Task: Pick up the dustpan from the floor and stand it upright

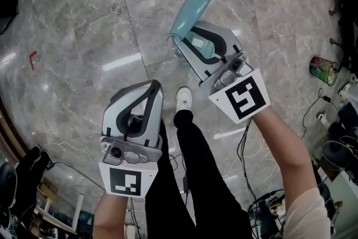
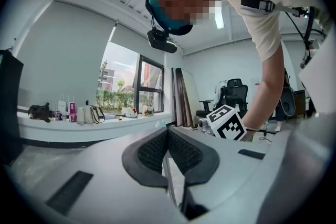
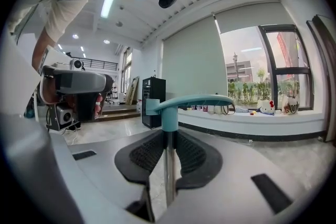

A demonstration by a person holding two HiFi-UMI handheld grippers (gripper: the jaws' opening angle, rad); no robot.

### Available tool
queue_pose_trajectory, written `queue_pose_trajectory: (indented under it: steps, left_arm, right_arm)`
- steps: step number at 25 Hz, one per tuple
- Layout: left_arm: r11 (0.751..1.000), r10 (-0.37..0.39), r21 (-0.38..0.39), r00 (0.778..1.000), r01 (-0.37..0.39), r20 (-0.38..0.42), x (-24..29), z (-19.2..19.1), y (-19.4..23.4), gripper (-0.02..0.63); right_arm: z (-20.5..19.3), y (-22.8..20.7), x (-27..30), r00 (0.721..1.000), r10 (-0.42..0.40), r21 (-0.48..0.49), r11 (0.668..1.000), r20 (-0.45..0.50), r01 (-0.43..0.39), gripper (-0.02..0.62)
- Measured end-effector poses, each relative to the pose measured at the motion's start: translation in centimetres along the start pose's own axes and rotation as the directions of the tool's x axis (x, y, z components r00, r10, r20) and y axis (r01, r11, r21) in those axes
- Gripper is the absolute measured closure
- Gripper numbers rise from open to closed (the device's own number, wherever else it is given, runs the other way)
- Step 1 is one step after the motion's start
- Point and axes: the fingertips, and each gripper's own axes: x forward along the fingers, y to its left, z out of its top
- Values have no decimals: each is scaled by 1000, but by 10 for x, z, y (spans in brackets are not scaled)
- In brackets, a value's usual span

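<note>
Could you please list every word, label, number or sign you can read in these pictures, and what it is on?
No text can be read.
Black-and-white square markers on the cubes: patterns, no letters.
Green can on the grey stone floor: print too small.
Bottles on the white window ledge: labels too blurred.

Glossy stone, smooth plastic, bright metal

The floor (image 1: 84, 36) is polished grey veined stone, glossy with light streaks. The dustpan handle (image 3: 191, 103) has a smooth teal plastic grip on a shiny bare-metal rod (image 3: 168, 165). The left hand-held gripper (image 2: 167, 130) and right hand-held gripper (image 3: 168, 132) have matt grey plastic shells; their pads (image 3: 144, 153) are black, finely textured, rubbery-looking.
</note>
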Motion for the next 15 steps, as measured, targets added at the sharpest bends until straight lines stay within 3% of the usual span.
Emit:
queue_pose_trajectory:
  steps: [13, 15]
  left_arm:
    - [999, 46, 22, 999, -46, 5, -5, 9, 0, 595]
    - [999, 43, 20, 999, -43, 9, -7, 12, -1, 595]
  right_arm:
    - [1, 4, 4, 1000, -1, 4, 1000, -10, 1, 505]
    - [-1, 6, 4, 1000, 3, 14, 1000, -27, -2, 480]
